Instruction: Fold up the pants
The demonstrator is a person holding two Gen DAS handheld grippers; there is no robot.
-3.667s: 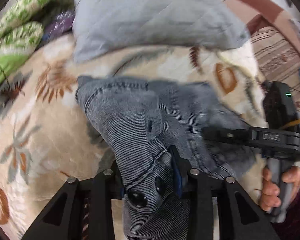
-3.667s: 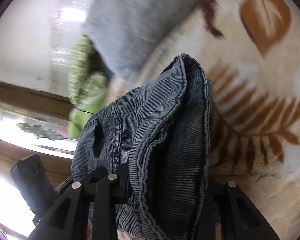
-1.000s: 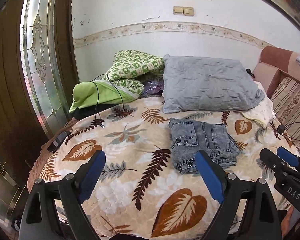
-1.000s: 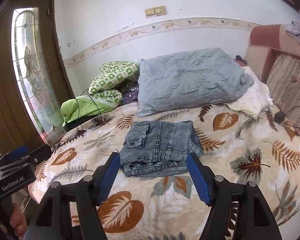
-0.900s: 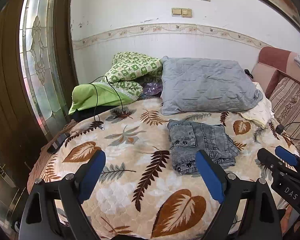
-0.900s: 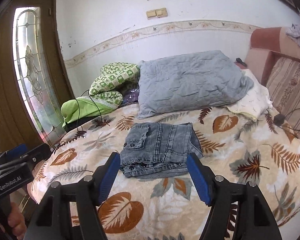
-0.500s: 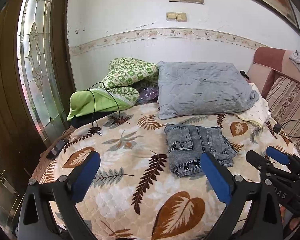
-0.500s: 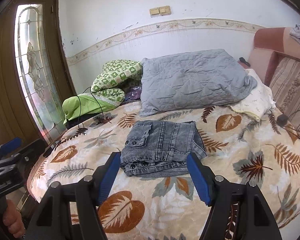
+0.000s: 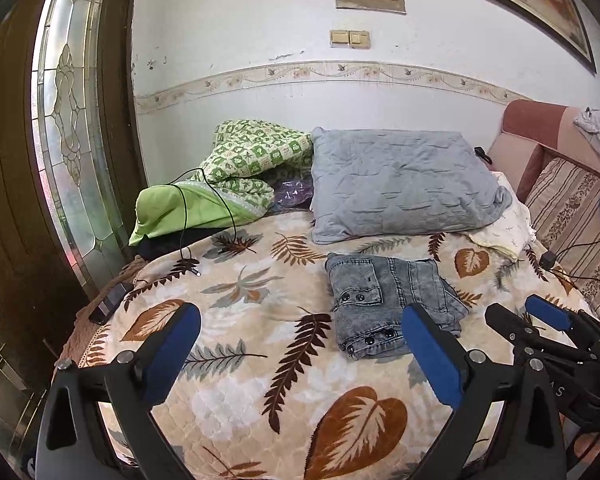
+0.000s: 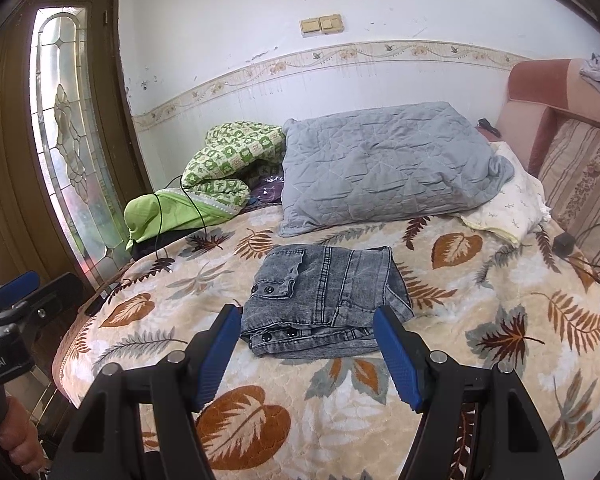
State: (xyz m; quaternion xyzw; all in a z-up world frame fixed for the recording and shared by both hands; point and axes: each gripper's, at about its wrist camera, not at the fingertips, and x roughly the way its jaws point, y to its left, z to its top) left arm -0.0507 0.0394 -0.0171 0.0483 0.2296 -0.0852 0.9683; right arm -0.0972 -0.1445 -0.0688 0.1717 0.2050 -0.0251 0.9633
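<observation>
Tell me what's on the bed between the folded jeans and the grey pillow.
Nothing: in the right wrist view, only bare leaf-print bedspread separates the jeans from the pillow.

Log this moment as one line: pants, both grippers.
pants: folded, lying on the blanket in front of gray pillow | left gripper: open, empty | right gripper: open, empty, clear of pants

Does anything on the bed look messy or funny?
A little. The folded jeans are not quite tidy: one layer sticks out past the edge nearest the camera. A black cable trails over the green blanket onto the bedspread. Both grippers are open and hold nothing.
</observation>
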